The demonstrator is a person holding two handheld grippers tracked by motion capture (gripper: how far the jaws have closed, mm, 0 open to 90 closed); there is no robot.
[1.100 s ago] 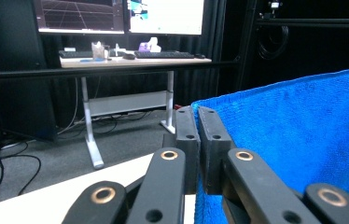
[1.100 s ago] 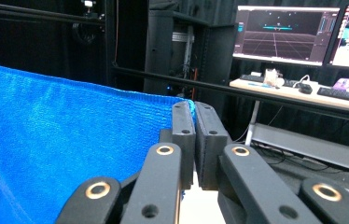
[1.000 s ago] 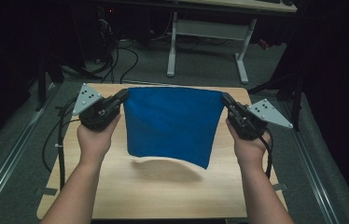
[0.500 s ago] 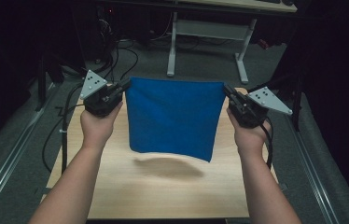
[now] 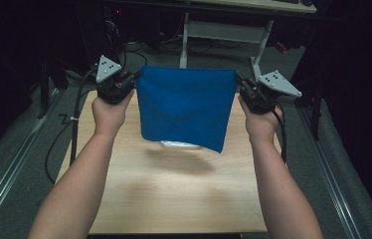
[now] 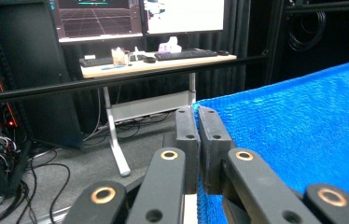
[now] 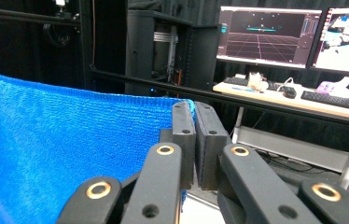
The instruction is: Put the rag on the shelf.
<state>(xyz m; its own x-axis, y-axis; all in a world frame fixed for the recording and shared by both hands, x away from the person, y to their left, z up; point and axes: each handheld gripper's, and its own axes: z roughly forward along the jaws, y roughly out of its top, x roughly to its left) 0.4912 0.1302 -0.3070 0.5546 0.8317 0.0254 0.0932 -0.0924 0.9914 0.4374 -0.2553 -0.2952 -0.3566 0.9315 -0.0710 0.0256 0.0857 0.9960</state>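
Note:
A blue cloth (image 5: 186,107) hangs in the air above the wooden table (image 5: 174,194), stretched flat between both hands. My left gripper (image 5: 133,82) is shut on its top left corner, and my right gripper (image 5: 239,84) is shut on its top right corner. In the left gripper view the cloth (image 6: 298,135) spreads to the right from my closed left gripper (image 6: 198,114). In the right gripper view the cloth (image 7: 65,140) spreads to the left from my closed right gripper (image 7: 194,109). The cloth's lower edge hangs free above the table, lower at its right corner.
A small pale object (image 5: 179,145) lies on the table under the cloth's lower edge. A desk (image 6: 158,63) with keyboards and monitors (image 7: 266,39) stands beyond the table. Cables (image 5: 74,129) trail off the table's left side onto the grey floor.
Both hands have carried the cloth up and away from the person, toward the table's far edge. Its lower edge has lifted farther off the table. Both grips are unchanged.

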